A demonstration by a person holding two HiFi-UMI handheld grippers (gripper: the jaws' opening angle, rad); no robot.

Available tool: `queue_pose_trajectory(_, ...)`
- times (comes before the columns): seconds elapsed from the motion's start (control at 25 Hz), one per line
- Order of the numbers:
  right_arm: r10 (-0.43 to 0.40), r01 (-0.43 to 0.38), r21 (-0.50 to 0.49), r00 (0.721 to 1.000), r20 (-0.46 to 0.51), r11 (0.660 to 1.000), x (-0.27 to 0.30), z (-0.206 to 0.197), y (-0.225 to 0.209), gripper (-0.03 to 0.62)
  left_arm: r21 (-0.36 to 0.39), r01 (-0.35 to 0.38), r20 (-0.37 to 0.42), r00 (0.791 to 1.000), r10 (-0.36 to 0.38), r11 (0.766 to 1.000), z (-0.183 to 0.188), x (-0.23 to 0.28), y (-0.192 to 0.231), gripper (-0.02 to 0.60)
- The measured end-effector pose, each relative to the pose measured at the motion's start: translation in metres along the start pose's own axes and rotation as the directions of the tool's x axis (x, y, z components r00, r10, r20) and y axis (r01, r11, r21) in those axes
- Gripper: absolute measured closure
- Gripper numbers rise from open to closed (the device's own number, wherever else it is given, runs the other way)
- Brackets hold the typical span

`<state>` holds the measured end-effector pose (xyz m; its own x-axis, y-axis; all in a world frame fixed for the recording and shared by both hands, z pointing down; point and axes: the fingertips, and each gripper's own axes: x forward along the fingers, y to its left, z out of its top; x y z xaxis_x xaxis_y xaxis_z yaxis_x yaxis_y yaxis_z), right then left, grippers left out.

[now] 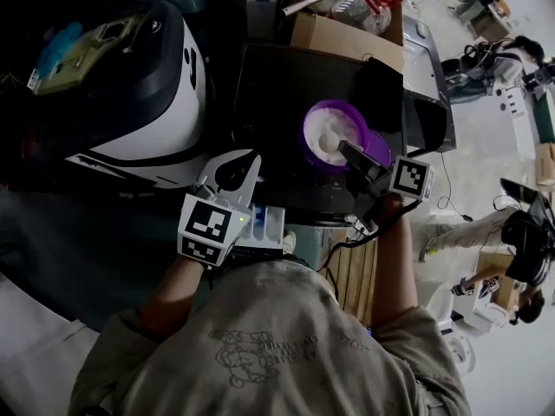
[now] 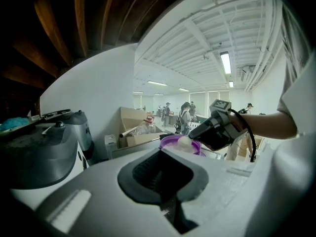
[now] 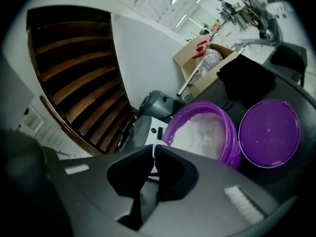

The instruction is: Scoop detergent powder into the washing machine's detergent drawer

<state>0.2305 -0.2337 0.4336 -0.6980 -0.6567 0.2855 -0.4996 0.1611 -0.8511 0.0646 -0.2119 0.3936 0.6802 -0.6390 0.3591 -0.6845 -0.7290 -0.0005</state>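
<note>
A purple tub (image 1: 323, 115) of white detergent powder (image 3: 202, 130) stands open on a dark top, its purple lid (image 3: 269, 132) lying beside it on the right. My right gripper (image 1: 347, 150) is shut on the thin handle of a white scoop (image 3: 157, 143). In the left gripper view that scoop (image 2: 185, 141) hangs heaped with powder just over the tub's rim. My left gripper (image 1: 234, 159), white, hovers to the tub's near left with its jaws together and nothing between them. Just below it the white and blue detergent drawer (image 1: 270, 224) sticks out.
A large white and black appliance (image 1: 139, 85) fills the left side. A cardboard box (image 1: 347, 16) with bottles stands behind the tub, and a black object (image 3: 247, 78) lies on the dark top near it. Wooden slats (image 1: 351, 271) lie at my right. People stand far off.
</note>
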Motion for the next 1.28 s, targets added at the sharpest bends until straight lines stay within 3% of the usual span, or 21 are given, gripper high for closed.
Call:
queue_pose_trajectory(0.24,0.153,-0.174,0.171,0.980,0.128,0.970,-0.013,0.006,0.030,0.557,0.010,-0.014,0.009,1.000,0.014,1.000,0.006,-0.003,0.004,0.581)
queue_pose_trajectory(0.52,0.337,-0.384,0.272,0.919,0.204,0.882,-0.025,-0.001,0.070,0.557,0.016,-0.040,0.029,0.999,0.040,0.999,0.019,-0.014,0.007,0.581)
queue_pose_trajectory(0.8,0.424,-0.476,0.367,0.879,0.218,0.799,-0.025,-0.028,0.091,0.557,0.025,-0.072,0.049,0.996,0.071,0.997,0.026,-0.033,0.014,0.581)
queue_pose_trajectory(1.28,0.450,-0.474,0.336,0.880,0.151,0.814,-0.023,-0.048,0.099,0.557,0.018,-0.113,0.046,0.993,0.113,0.993,0.022,-0.054,0.017,0.581)
